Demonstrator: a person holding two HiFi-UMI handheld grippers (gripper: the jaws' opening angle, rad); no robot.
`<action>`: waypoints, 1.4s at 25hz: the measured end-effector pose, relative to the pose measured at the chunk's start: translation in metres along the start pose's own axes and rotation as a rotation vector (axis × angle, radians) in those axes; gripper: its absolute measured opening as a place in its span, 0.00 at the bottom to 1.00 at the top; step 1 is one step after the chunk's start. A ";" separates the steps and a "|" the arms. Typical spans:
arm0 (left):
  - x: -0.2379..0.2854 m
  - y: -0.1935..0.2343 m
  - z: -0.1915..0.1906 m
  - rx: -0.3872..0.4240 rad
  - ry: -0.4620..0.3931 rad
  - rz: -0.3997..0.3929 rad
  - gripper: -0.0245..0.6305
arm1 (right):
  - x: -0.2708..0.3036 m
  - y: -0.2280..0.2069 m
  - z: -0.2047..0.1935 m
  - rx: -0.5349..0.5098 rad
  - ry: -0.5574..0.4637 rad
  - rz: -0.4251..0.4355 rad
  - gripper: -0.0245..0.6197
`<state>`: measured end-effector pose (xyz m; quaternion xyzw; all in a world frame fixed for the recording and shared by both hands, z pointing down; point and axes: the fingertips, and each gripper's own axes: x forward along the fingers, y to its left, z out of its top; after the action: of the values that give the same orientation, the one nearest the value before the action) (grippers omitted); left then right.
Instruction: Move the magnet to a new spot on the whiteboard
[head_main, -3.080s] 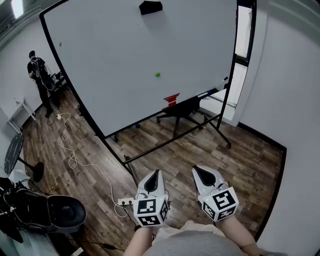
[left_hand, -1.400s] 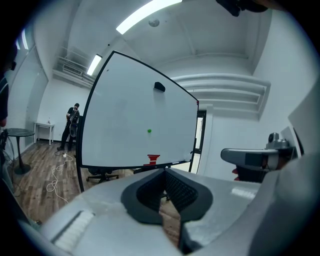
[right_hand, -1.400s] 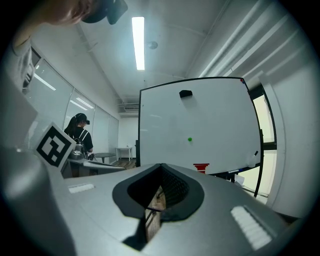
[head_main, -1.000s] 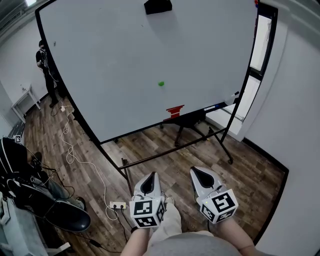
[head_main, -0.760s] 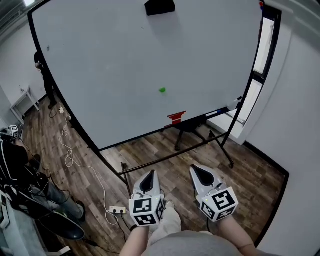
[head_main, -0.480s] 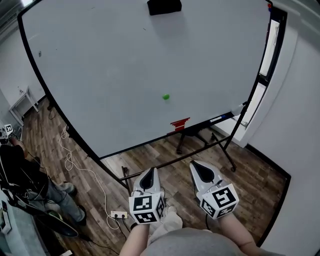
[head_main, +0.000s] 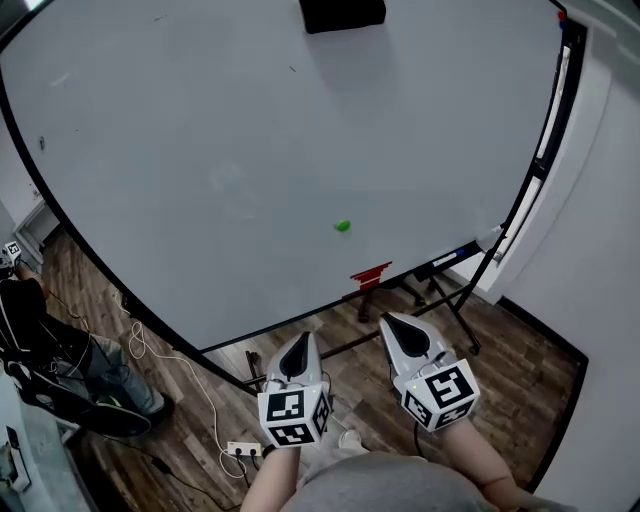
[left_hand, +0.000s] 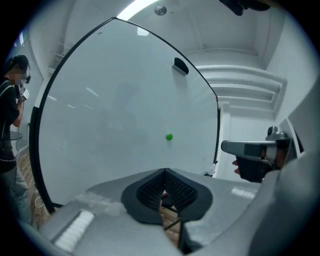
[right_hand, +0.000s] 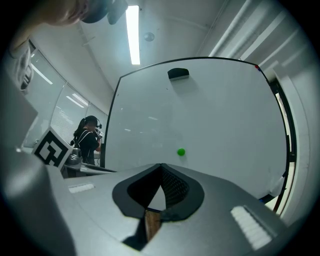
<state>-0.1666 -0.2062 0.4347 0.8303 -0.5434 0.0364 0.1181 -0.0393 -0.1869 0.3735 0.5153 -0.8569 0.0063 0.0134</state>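
Smooth whiteboard (head_main: 200, 150) now closer, round green magnet (head_main: 343, 226) on it, left claw (head_main: 299, 343) and right claw (head_main: 393, 324) closed

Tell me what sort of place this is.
Likely an office or lab room: a big black-framed whiteboard, a wood-plank floor with a power strip lying on it, and plain white walls.

The left hand-held gripper (head_main: 299, 343) and right hand-held gripper (head_main: 391, 323) have come nearer the whiteboard (head_main: 200, 150), now filling the head view
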 end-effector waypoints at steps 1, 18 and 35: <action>0.005 0.002 0.002 0.001 0.001 0.001 0.04 | 0.007 -0.003 0.001 -0.001 -0.001 0.003 0.04; 0.066 0.055 0.003 0.005 0.019 0.024 0.04 | 0.129 -0.046 0.011 -0.086 0.006 -0.038 0.04; 0.071 0.083 -0.002 -0.024 0.018 0.062 0.04 | 0.186 -0.068 0.009 -0.148 0.026 -0.090 0.27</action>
<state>-0.2130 -0.3007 0.4630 0.8112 -0.5683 0.0408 0.1319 -0.0665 -0.3828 0.3694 0.5507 -0.8307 -0.0510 0.0630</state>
